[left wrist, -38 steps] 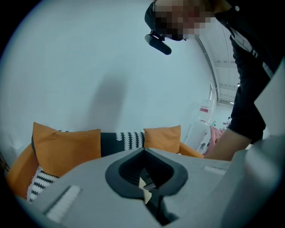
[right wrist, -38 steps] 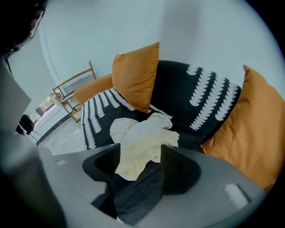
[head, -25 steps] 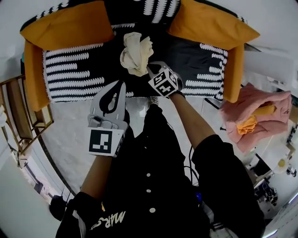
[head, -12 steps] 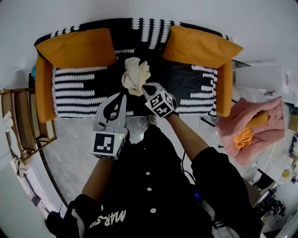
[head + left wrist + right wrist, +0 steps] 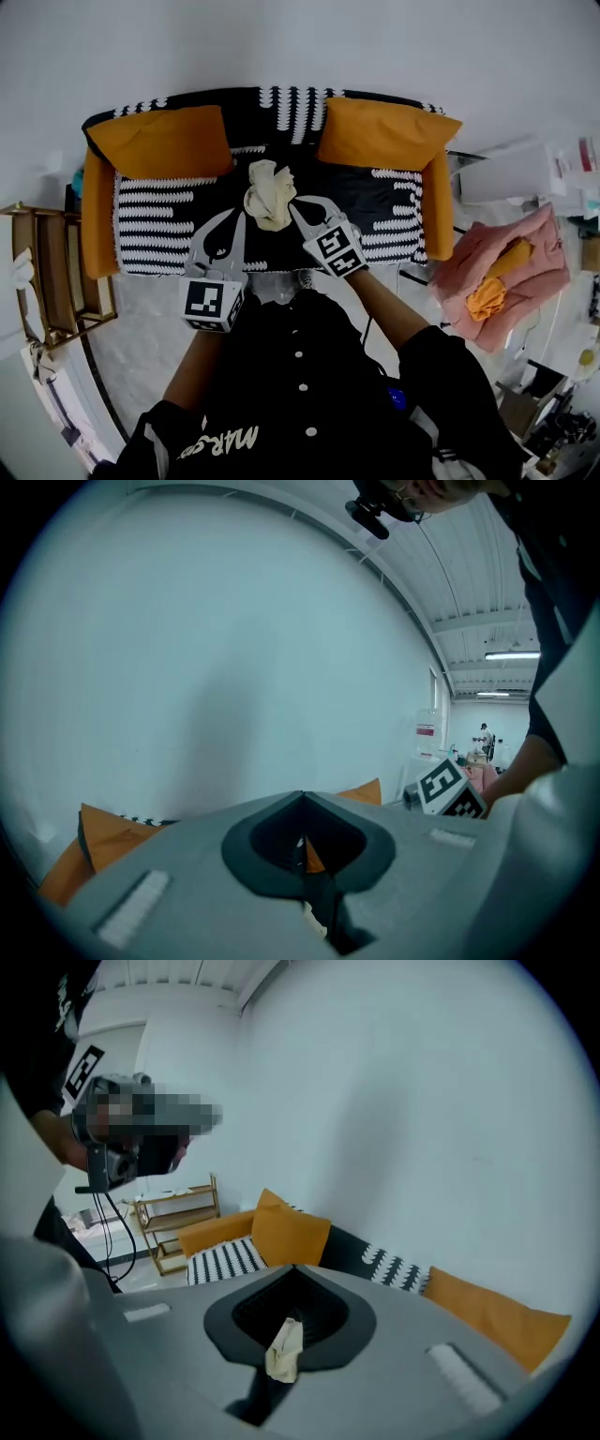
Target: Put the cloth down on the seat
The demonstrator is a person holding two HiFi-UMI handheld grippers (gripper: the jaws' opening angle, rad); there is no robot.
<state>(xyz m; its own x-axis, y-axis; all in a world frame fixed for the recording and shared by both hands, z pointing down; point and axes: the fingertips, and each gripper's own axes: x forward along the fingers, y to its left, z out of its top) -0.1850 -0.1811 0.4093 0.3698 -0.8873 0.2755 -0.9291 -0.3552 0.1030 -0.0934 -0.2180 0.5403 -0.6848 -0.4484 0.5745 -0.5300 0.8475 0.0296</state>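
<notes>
Now, from the head view, the cloth (image 5: pixel 269 195) is a pale, bunched-up lump between the tips of the two tongs. It is held up over the middle of the striped seat (image 5: pixel 159 220) of the sofa (image 5: pixel 281 103). Its long side runs away from the person, toward the sofa's back. The right gripper (image 5: pixel 294 208) touches the cloth's right side, so the cloth sits just ahead and to the left of its tip. The left gripper (image 5: pixel 246 214) has its tip just beside the cloth's left side, and I cannot tell from here if it touches. In the left gripper view, the tongs are pressed together and point up at the wall (image 5: pixel 234 667), with an orange cushion (image 5: pixel 103 832) low down. A tiny pale bit shows low in the slit, but I cannot tell what it is. In the right gripper view, the tongs are closed on a small fold of the cloth, and the seat lies ahead and below. So the right gripper has the cloth, and I think it must go down to the seat and let go.
</notes>
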